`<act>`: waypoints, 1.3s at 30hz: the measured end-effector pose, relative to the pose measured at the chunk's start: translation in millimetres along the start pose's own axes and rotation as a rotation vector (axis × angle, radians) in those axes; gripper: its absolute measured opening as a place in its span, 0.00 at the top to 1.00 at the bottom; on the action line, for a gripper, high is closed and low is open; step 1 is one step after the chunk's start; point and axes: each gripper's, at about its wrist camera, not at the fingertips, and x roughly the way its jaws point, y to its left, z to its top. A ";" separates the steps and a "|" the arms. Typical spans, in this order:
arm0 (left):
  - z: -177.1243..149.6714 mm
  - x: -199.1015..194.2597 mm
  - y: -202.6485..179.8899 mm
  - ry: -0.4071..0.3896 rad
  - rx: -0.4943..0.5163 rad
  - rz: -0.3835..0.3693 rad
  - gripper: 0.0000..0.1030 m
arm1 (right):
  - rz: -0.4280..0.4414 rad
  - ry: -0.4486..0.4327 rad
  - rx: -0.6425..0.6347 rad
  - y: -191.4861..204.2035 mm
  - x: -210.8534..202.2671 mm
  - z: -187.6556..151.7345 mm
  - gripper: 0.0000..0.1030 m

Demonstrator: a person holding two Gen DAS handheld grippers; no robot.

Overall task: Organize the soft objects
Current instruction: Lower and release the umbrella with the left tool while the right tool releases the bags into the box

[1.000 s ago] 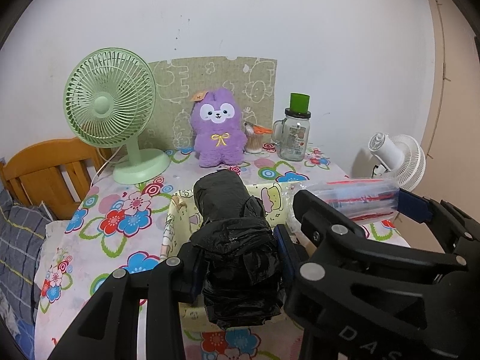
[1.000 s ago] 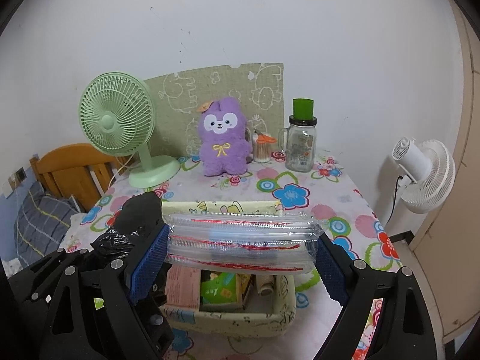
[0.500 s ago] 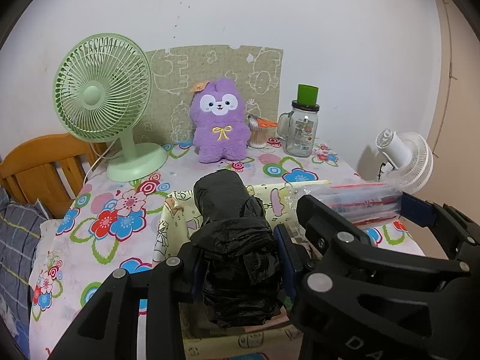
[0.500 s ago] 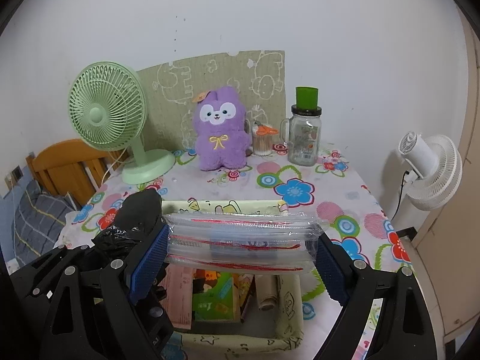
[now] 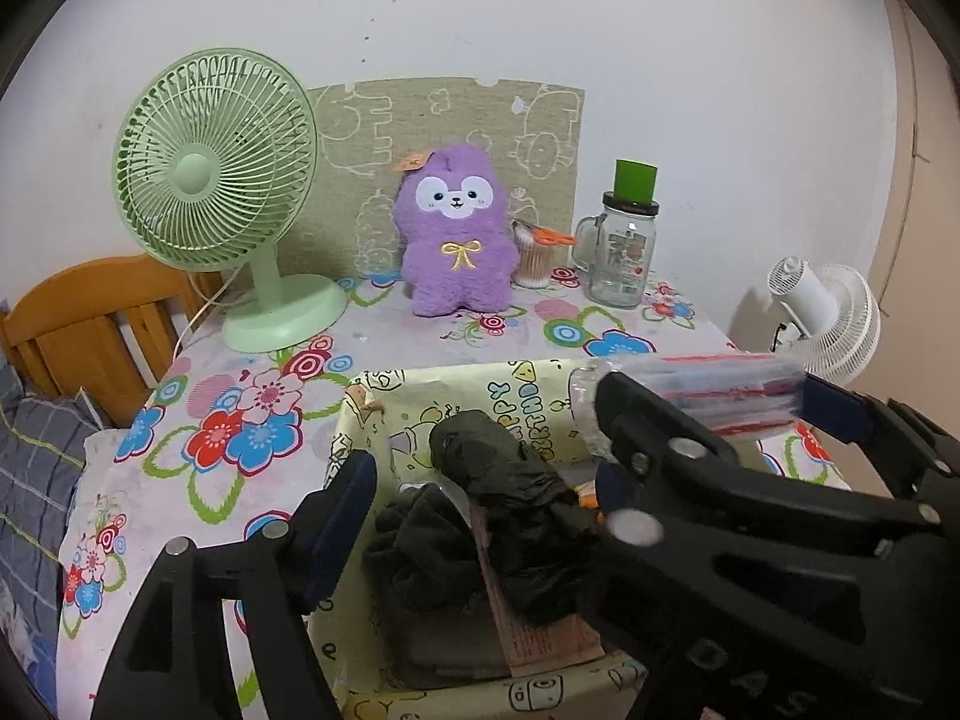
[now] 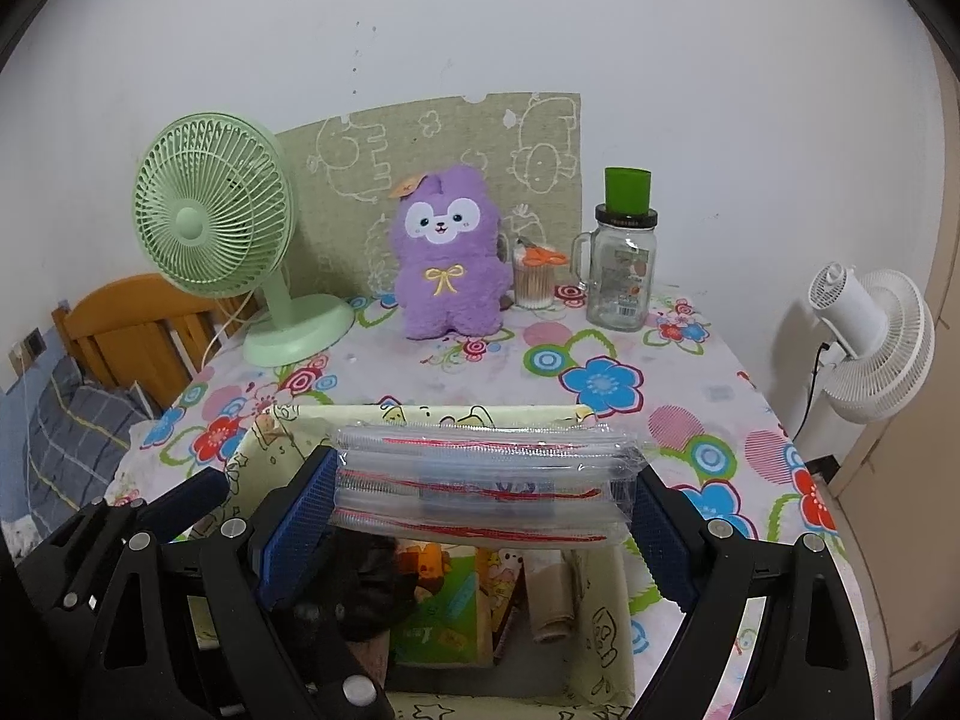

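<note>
On the far left stands a wooden chair [image 5: 78, 324] with a blue checked cloth [image 5: 30, 480] below it. Next to it is the table [image 5: 252, 420], covered in a cloth with big bright flowers. A green fan [image 5: 216, 180] stands on the left of the table, near the white wall. A card with animal drawings [image 5: 444, 138] leans on the wall behind it.

The left gripper [image 5: 480, 498] hangs over the near part of the table, just above a pale yellow box [image 5: 384, 384] with cartoon pictures on it. Its jaws are opening. The black bag [image 5: 510, 498], a soft crumpled bundle, sits between the fingers, but the blue pads do not press on it. The bundle lies inside the box, on top of a pink card and some dark stuff.

A purple plush [image 5: 456, 240] sits upright at the back of the table, in front of the card. Just to its right is a small cup of sticks [image 5: 534, 258], and then a glass jar [image 5: 624, 252] with a green cup on its lid.

The right gripper [image 6: 480, 492] is beside the left one, also over the box. Its two blue pads squeeze the ends of a clear pack [image 6: 480, 480] with red lines. The pack is held flat above the open box, not inside it. Under it in the box are a green book and other small things.

On the far right, off the table, stands a white fan [image 6: 870, 342].
</note>
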 end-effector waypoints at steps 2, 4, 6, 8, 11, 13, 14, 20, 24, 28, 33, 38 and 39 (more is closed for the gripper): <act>-1.3 -2.0 -1.5 -0.002 0.010 -0.002 0.20 | 0.014 0.007 -0.002 1.9 1.8 -0.1 0.10; -2.9 -4.1 -3.6 -0.007 0.015 -0.010 0.20 | 0.023 0.012 -0.004 3.4 3.7 -0.8 0.09; -5.6 -7.5 -6.9 -0.015 0.025 -0.009 0.20 | 0.030 0.008 -0.002 3.8 3.7 -1.4 0.08; -6.6 -7.5 -7.6 -0.019 0.031 0.001 0.20 | 0.033 0.006 -0.005 4.9 3.6 -1.9 0.03; -6.7 -5.1 -4.7 -0.004 0.020 -0.011 0.19 | 0.045 0.000 -0.022 7.5 2.2 -3.7 0.00; -6.2 -5.1 -2.3 -0.006 0.011 -0.014 0.19 | 0.043 0.005 -0.037 10.2 2.5 -5.1 0.00; -5.9 -5.2 -1.5 -0.006 0.007 -0.017 0.19 | 0.043 0.007 -0.031 9.9 2.5 -5.6 0.00; -5.2 -7.7 -1.5 -0.008 0.006 -0.015 0.19 | 0.037 0.014 -0.024 8.4 -0.3 -6.6 0.00; -5.6 -10.4 -3.0 -0.010 0.008 -0.017 0.17 | 0.039 0.007 -0.021 7.5 -7.6 -7.7 0.00; -7.2 -17.4 -4.6 -0.020 0.009 -0.021 0.16 | 0.039 -0.002 -0.023 7.4 -17.3 -9.1 0.00; -10.7 -27.7 -5.8 -0.028 0.009 -0.020 0.15 | 0.041 -0.012 -0.017 6.6 -31.4 -13.2 0.00; -13.5 -39.5 -7.6 -0.036 0.010 -0.019 0.11 | 0.039 -0.027 -0.020 7.0 -46.4 -14.7 0.00; -14.2 -43.3 -8.2 -0.040 0.010 -0.020 0.10 | 0.038 -0.031 -0.020 6.9 -49.7 -15.2 0.00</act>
